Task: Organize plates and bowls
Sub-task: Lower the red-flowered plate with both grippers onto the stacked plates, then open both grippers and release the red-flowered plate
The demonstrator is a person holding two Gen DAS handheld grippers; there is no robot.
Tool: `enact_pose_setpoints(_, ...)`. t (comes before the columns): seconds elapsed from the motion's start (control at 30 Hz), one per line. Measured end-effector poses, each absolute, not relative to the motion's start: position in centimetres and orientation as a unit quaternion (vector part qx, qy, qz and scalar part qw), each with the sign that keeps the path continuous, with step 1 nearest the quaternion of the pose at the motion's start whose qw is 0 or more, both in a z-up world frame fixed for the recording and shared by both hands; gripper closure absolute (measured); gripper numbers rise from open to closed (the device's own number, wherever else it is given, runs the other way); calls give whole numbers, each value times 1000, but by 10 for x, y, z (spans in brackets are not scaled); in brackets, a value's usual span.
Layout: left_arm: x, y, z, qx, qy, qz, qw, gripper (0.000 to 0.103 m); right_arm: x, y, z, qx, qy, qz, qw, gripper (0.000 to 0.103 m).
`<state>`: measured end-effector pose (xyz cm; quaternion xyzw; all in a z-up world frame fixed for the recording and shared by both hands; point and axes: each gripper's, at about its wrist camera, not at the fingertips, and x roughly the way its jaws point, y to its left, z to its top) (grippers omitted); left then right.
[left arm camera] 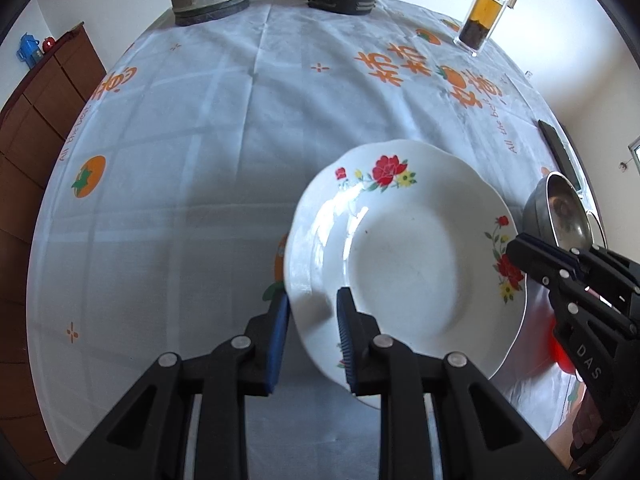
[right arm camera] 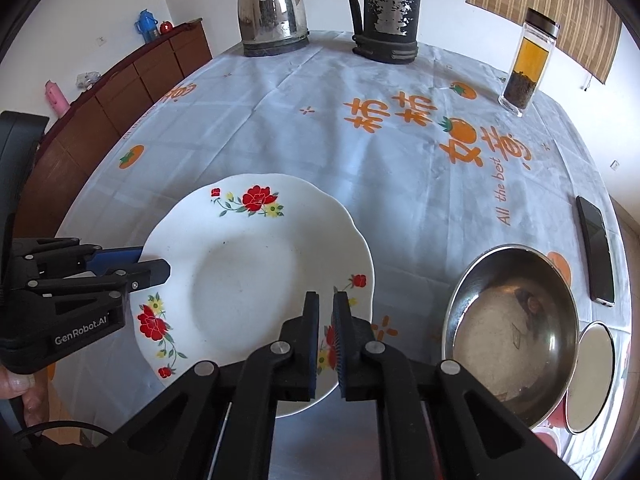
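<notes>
A white deep plate with red flowers [left arm camera: 404,264] [right arm camera: 248,280] is near the table's front. My left gripper [left arm camera: 312,308] straddles its left rim, one finger under and one over, and holds it tilted; from the right wrist view it [right arm camera: 154,266] shows clamped on that rim. My right gripper [right arm camera: 326,320] hovers above the plate's near right rim, jaws almost together with nothing between them; it also shows in the left wrist view [left arm camera: 520,252]. A steel bowl [right arm camera: 512,336] [left arm camera: 560,212] stands to the right.
A steel kettle [right arm camera: 272,8], a black jug [right arm camera: 386,12] and a tea bottle [right arm camera: 528,64] stand at the far edge. A phone [right arm camera: 596,248] and a small round lid [right arm camera: 590,376] lie at the right. A brown cabinet [right arm camera: 120,92] is left.
</notes>
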<state>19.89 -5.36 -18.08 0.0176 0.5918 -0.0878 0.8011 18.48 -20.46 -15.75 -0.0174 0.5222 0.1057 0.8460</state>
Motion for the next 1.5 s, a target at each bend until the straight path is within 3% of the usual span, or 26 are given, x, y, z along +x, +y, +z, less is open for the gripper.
enact_pose_setpoints(0.63, 196, -54, -177, 21, 585, -85, 806, 81, 181, -203, -156, -12, 516, 112, 849, 95)
enact_pose_setpoints(0.73, 195, -54, -175, 21, 581, -81, 809, 73, 181, -205, -155, -5, 515, 110, 850, 95)
enact_pose_setpoints(0.8, 194, -54, -174, 21, 580, -80, 810, 69, 181, -207, -155, -2, 516, 108, 850, 92)
enact_pose_setpoints(0.93, 192, -54, -174, 24, 580, -76, 811, 59, 179, -207, -155, -3, 514, 107, 851, 58)
enact_pose_setpoints(1.17, 189, -51, -170, 20, 575, -63, 815, 49, 173, -206, -151, -5, 507, 112, 854, 57)
enact_pose_setpoints(1.5, 178, -58, -154, 21, 565, -74, 821, 48, 154, -212, -135, 9, 491, 110, 864, 57)
